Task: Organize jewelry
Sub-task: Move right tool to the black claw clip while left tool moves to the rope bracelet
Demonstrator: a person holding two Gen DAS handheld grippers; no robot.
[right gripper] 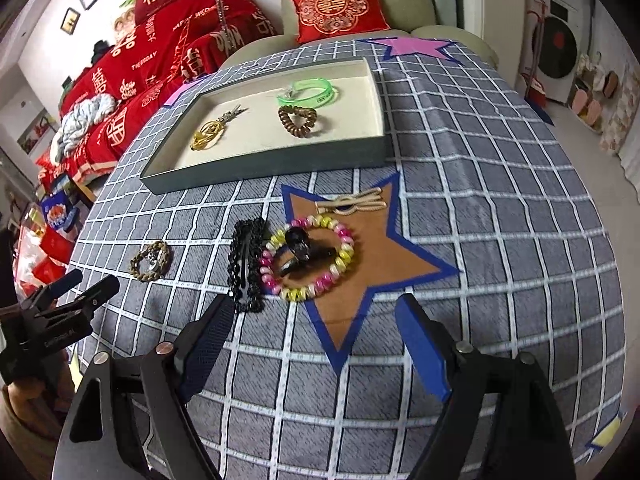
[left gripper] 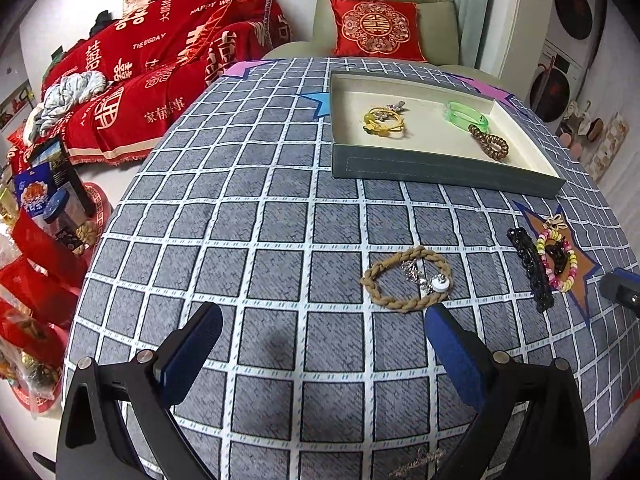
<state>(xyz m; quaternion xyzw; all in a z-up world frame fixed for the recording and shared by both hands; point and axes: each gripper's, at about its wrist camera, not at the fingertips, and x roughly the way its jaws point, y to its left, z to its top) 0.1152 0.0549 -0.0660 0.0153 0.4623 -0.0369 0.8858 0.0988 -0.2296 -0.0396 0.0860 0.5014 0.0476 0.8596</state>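
A grey tray [left gripper: 440, 168] [right gripper: 256, 170] at the back of the table holds a yellow hair tie, a green bangle [left gripper: 466, 114] [right gripper: 308, 94] and a brown coil tie [left gripper: 490, 142] [right gripper: 298, 118]. A tan braided bracelet [left gripper: 408, 278] [right gripper: 151, 261] with a silver charm lies just ahead of my left gripper [left gripper: 324, 312], which is open and empty. My right gripper [right gripper: 316, 304] is open and empty, a little short of a black lace clip [right gripper: 246, 264] [left gripper: 532, 270], a pink-and-yellow bead bracelet [right gripper: 308, 258] [left gripper: 558, 260] around a black claw clip, and a beige clip [right gripper: 352, 204].
A checked grey cloth [left gripper: 280, 240] [right gripper: 500, 240] with star patches covers the table. Behind it stand an armchair with a red cushion [left gripper: 376, 30] and a red-draped sofa [left gripper: 140, 80]. Snack boxes and red bags crowd the floor at the left [left gripper: 48, 220].
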